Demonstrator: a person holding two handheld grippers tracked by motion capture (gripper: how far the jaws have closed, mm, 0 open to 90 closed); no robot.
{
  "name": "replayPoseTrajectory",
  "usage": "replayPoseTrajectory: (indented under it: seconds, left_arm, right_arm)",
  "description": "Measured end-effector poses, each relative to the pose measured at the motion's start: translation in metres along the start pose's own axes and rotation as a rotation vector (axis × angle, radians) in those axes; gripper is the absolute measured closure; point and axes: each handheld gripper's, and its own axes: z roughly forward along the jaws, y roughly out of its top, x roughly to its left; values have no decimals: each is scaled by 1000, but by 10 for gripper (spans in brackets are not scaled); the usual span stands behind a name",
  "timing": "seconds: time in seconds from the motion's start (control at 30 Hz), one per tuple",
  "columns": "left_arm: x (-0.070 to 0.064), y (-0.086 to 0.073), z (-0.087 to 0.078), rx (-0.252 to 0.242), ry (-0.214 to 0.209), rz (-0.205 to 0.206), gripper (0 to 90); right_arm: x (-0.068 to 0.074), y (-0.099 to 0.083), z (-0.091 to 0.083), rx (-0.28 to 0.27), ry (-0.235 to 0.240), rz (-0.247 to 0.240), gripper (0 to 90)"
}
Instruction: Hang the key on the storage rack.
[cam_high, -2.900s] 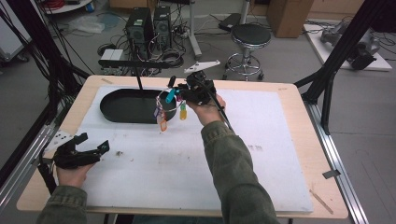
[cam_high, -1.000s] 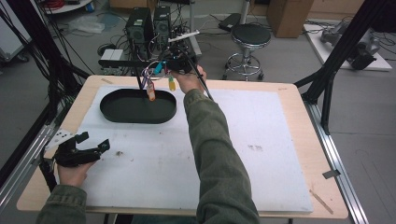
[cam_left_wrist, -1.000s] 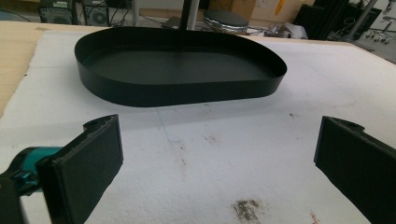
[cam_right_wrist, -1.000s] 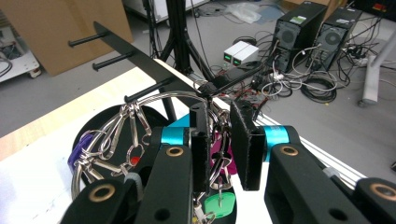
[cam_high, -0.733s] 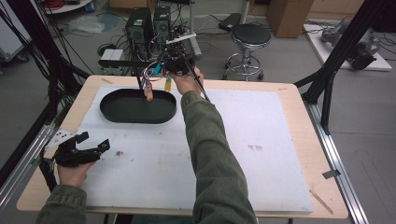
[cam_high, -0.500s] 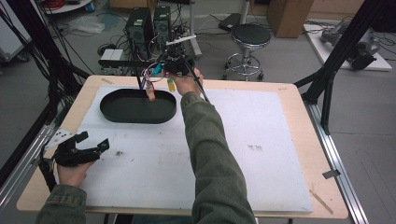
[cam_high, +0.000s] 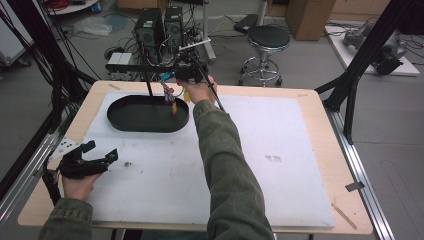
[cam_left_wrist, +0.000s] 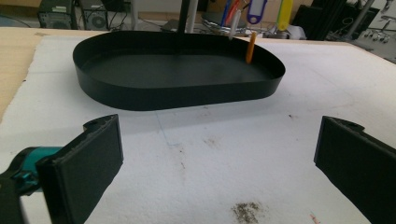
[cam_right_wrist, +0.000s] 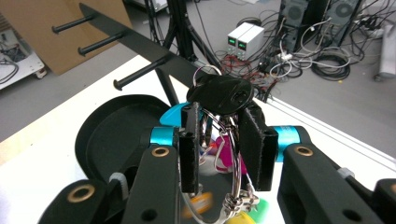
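Note:
My right gripper is held above the far right end of the black oval tray, shut on a bunch of keys with coloured tags dangling below. In the right gripper view the jaws clamp the ring and a black round key head, close to the black peg rack. An orange tag hangs just over the tray's rim. My left gripper rests open near the front left corner, with nothing between its jaws.
The peg rack stands on a post behind the tray. A white foam mat covers most of the wooden table. Computer towers, cables and a stool stand on the floor beyond the far edge.
The right gripper carried the keys from over the tray's near right side back and left toward the rack, then almost stopped. The left gripper has stayed put.

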Motion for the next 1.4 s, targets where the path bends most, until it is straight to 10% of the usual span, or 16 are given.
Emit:
replayPoseTrajectory:
  seconds: [0.4,0.53,0.9,1.4]
  left_arm:
    - [0,0,0,3,-2,1,17]
    - [-1,0,1,2,1,-1,17]
    - [-2,0,0,2,0,1,17]
    - [-4,0,0,10,6,11,17]
  right_arm:
    - [-9,4,-17,-32,40,70,250]
    - [-10,4,-25,-6,-43,39,3]
    - [-8,-10,-50,50,-83,-71,4]
    - [-18,-37,-99,81,-95,-76,4]
